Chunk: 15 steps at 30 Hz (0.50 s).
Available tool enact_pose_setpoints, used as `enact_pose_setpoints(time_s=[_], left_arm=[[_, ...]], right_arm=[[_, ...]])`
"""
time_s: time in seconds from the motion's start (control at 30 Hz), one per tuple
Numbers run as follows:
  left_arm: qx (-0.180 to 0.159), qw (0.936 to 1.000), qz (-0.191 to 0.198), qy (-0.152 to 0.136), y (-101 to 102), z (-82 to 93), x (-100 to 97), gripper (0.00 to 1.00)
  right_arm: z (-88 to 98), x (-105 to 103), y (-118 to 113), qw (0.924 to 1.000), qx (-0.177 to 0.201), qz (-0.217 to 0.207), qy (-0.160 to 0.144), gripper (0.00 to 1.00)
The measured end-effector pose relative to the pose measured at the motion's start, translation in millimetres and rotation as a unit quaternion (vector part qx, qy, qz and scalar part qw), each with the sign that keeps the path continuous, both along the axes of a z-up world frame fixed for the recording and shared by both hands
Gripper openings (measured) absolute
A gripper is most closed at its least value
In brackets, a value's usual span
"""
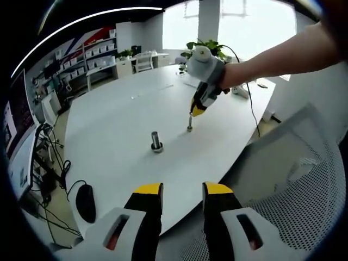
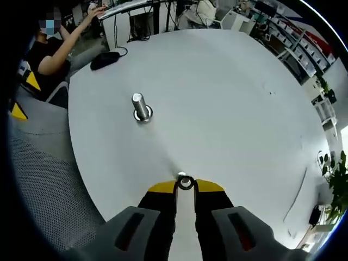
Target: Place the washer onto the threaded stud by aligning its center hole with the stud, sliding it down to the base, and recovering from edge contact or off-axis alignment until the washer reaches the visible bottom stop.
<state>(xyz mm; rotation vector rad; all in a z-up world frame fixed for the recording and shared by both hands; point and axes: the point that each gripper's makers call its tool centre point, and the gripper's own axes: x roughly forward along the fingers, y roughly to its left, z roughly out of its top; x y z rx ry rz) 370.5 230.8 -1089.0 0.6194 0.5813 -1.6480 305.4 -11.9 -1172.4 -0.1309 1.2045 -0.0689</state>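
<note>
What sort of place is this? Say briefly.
Probably an office or lab workroom: a large white table with a computer mouse and cables, shelving with storage bins along the wall, a mesh office chair, potted plants by bright windows.

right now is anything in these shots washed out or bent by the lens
Left gripper view: the windows behind the right gripper are blown out white, and the white table edge bows with fisheye curve. Right gripper view: even light, the threaded stud sharp with a soft shadow, the washer clear at the jaw tips.
</note>
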Motion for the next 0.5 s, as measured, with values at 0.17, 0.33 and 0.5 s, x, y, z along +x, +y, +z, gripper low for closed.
enact_pose_setpoints(time_s=[0.17, 0.33, 0.5], left_arm=[[-0.001, 1.0000, 0.001, 0.000, 0, 0.2, 0.3, 0.27], [-0.003, 1.0000, 0.005, 0.001, 0, 0.2, 2.1, 0.27], [-0.003, 1.0000, 0.007, 0.001, 0, 1.0, 2.2, 0.27]], right_arm=[[-7.5, 3, -1, 1.0000, 0.002, 0.000, 0.010, 0.14], [-7.5, -4, 2, 0.9999, 0.002, -0.001, 0.017, 0.14], [-9.1, -4, -1, 0.9998, 0.003, -0.001, 0.020, 0.14]])
